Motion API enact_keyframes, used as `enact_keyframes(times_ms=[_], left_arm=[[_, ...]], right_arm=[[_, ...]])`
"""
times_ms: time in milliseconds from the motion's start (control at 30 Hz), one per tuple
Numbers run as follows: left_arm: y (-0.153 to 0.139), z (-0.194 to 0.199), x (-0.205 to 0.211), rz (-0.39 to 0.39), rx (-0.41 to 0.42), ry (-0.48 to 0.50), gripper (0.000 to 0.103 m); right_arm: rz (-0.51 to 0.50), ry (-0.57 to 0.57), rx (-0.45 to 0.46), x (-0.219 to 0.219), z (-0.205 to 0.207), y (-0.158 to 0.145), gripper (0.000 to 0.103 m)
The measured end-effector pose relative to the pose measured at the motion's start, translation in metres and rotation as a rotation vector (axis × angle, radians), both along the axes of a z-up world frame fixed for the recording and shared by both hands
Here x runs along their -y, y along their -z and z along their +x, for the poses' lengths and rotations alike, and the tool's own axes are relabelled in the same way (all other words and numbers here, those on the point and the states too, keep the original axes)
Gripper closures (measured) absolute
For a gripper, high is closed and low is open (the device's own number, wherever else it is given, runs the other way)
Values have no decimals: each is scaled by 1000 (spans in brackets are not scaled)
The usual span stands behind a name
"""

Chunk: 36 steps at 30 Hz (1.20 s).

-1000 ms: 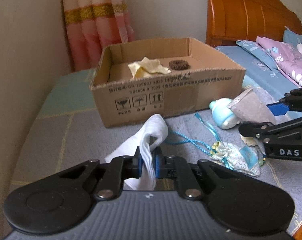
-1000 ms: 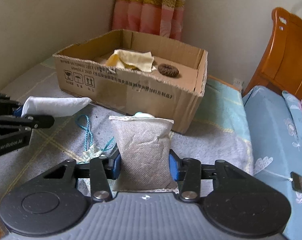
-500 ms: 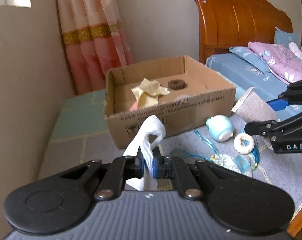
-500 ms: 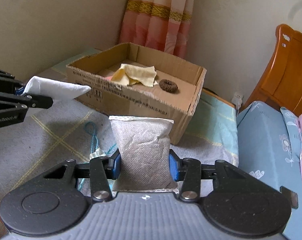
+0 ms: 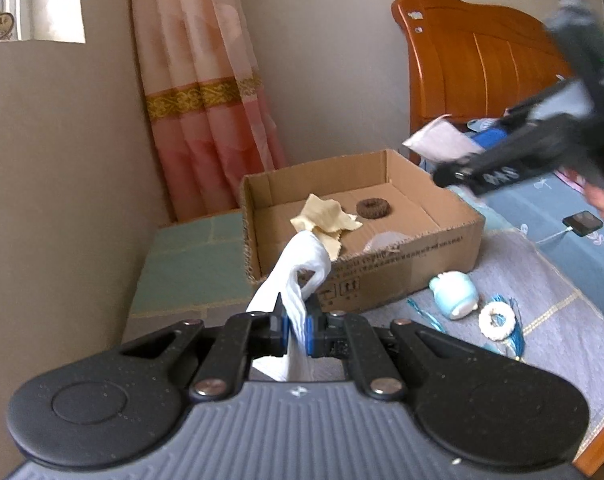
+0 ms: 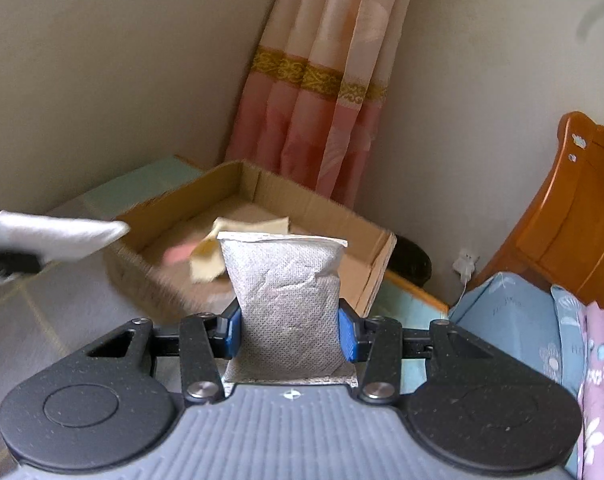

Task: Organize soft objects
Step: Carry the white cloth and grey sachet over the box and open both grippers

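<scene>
My left gripper [image 5: 297, 326] is shut on a white cloth [image 5: 302, 276] and holds it up in front of the open cardboard box [image 5: 402, 256]. My right gripper [image 6: 287, 334] is shut on a grey fabric pouch [image 6: 287, 300] and holds it high, near the box's right side [image 6: 376, 268]; it shows blurred in the left wrist view [image 5: 502, 168] with the pouch [image 5: 438, 142]. In the box lie a yellow cloth [image 5: 324, 216] and a brown ring-shaped scrunchie [image 5: 374, 209]. The white cloth also shows in the right wrist view [image 6: 53, 234].
On the grey mat [image 5: 542, 304] lie a pale blue toy [image 5: 454, 294], a white ring with blue cord [image 5: 497, 320] and a phone with its cable [image 5: 582, 224]. A wooden headboard [image 5: 482, 60], a curtain [image 5: 205, 100] and walls stand behind.
Both grippers have risen with their loads. The right gripper has moved up and towards the box's far right side; the view now looks down into the box.
</scene>
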<state>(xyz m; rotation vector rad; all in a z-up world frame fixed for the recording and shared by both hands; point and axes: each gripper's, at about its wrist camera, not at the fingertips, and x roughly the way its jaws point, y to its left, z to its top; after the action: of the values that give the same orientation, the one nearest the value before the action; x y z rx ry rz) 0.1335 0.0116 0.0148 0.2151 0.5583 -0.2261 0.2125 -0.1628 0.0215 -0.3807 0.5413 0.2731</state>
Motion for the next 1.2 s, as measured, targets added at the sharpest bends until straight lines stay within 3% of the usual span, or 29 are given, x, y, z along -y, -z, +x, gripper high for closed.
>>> enact_keyframes(times_ms=[67, 133, 200, 367, 733, 900, 1200], left_arm=[[-2, 1, -1, 2, 5, -5, 97], [-4, 3, -3, 6, 8, -7, 97], [-7, 5, -4, 8, 11, -7, 97], [-17, 11, -6, 11, 27, 6, 97], [-52, 62, 12, 43, 70, 77, 97], [-60, 103, 37, 107, 101, 109, 97], [-58, 191, 72, 131, 39, 121, 97]], right_arm=[[-3, 14, -9, -4, 21, 0, 52], [-25, 40, 5, -10, 39, 4, 44], [-42, 82, -12, -14, 59, 11, 10], [-5, 74, -45, -13, 58, 19, 0], [120, 95, -171, -8, 2, 11, 0], [179, 129, -176, 3, -19, 13, 0], [268, 239, -129, 33, -40, 14, 0]])
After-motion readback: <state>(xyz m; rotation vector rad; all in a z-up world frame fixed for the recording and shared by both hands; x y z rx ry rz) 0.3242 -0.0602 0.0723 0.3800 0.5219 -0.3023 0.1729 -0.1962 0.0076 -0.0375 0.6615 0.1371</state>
